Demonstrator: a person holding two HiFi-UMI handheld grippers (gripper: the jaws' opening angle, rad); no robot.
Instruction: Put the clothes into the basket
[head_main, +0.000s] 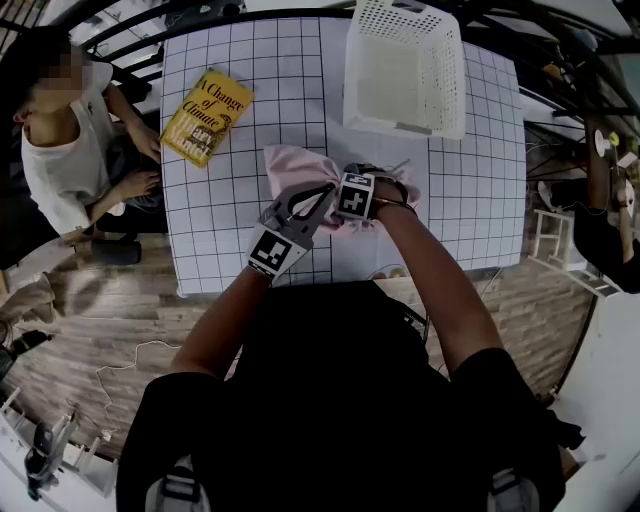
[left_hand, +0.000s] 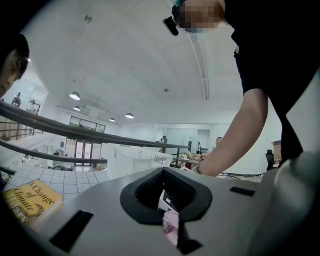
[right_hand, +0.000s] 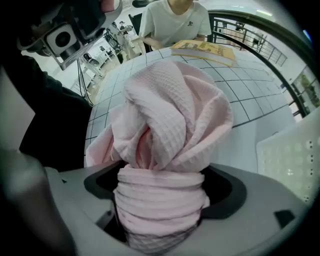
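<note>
Both claws over the table, near its front edge. My right claw is clenched on a thick bunched roll of the pink cloth. My left claw pinches a small corner of it. Cloth is lifted partly off the table, well short of the white basket. Yellow book lies far left.

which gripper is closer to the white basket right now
Right. The right gripper is at the pink cloth just short of the white basket; the left gripper is further left and nearer the person.
</note>
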